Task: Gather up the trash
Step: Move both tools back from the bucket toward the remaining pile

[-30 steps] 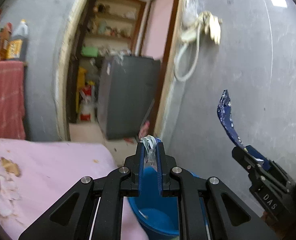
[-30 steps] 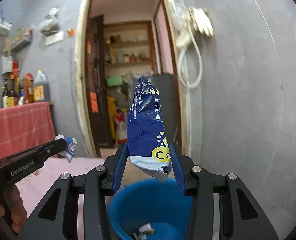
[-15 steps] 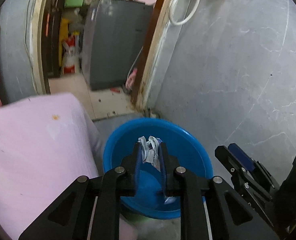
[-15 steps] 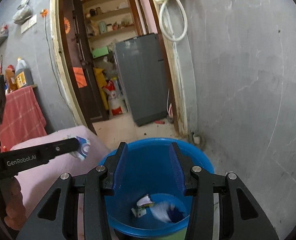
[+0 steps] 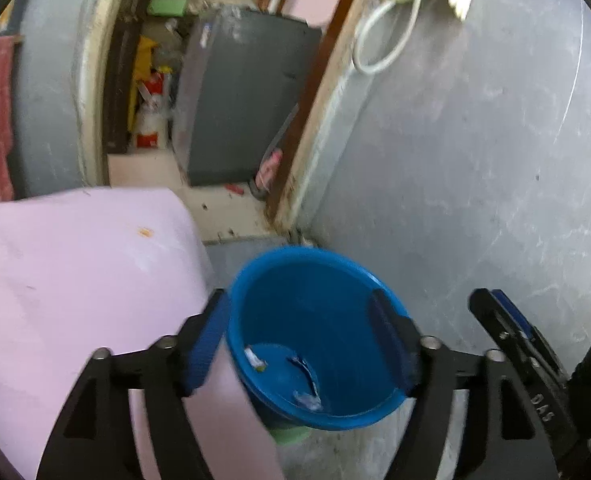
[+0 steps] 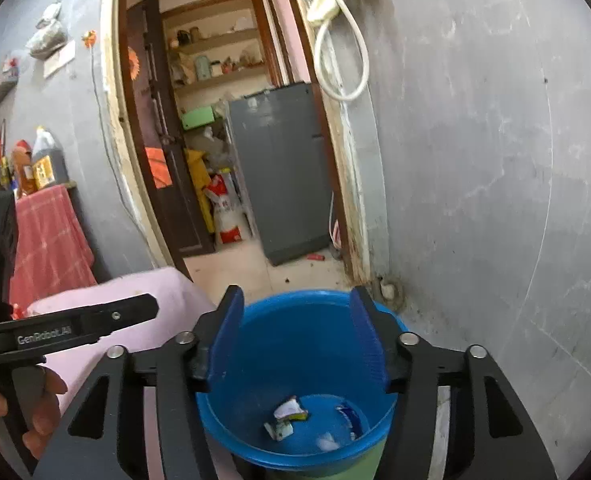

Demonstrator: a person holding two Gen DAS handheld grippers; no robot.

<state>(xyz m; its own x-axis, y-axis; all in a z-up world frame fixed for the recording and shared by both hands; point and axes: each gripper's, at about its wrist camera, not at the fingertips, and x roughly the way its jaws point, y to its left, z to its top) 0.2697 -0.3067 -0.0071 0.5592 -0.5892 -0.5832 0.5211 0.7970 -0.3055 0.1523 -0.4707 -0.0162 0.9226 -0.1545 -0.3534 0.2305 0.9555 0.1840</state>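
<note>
Opening empty, both hand-held grippers (image 5: pixel 299 332) (image 6: pixel 295 332) frame a round blue plastic bucket (image 6: pixel 255 364) holding crumpled wrappers (image 6: pixel 289 412).

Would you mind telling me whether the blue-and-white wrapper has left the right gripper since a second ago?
Yes. The blue-and-white wrapper now lies in the blue bucket, below the opening, empty right gripper.
</note>
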